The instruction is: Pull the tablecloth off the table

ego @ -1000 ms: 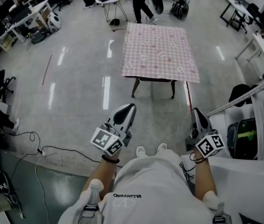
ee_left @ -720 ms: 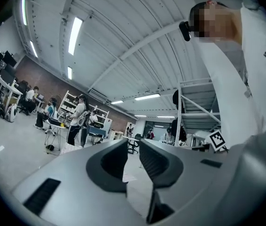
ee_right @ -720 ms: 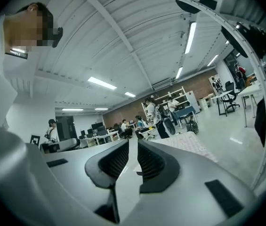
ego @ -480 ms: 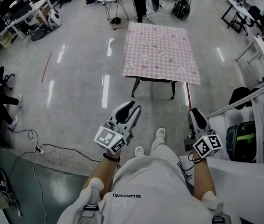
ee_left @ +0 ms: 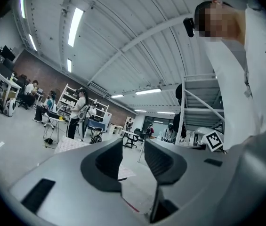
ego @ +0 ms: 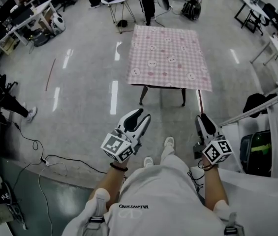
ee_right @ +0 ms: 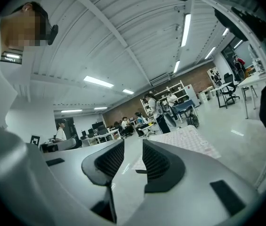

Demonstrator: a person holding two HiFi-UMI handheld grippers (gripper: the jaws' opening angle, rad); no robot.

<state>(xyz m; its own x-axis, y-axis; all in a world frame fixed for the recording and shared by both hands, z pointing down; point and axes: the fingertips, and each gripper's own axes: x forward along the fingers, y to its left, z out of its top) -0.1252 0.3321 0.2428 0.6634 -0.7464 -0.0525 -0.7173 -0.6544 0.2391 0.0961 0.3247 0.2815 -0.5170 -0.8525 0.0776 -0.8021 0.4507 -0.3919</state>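
Tablecloth (ego: 169, 56) dead ahead, both grippers well short of it

Nearest, the left gripper (ego: 139, 116) and right gripper (ego: 201, 118) hold nothing, their jaws just opened wide. Across the floor (ego: 79, 107), it covers the table (ego: 142, 95). Its long axis runs away, with the near short edge facing both grippers about equally.

One pink checked tablecloth (ego: 168, 55), one dark-legged table (ego: 142, 95), two white shoes (ego: 169, 142) (ego: 148, 161)

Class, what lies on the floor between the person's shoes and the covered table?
Nothing: the head view shows bare grey floor between the shoes and the table.
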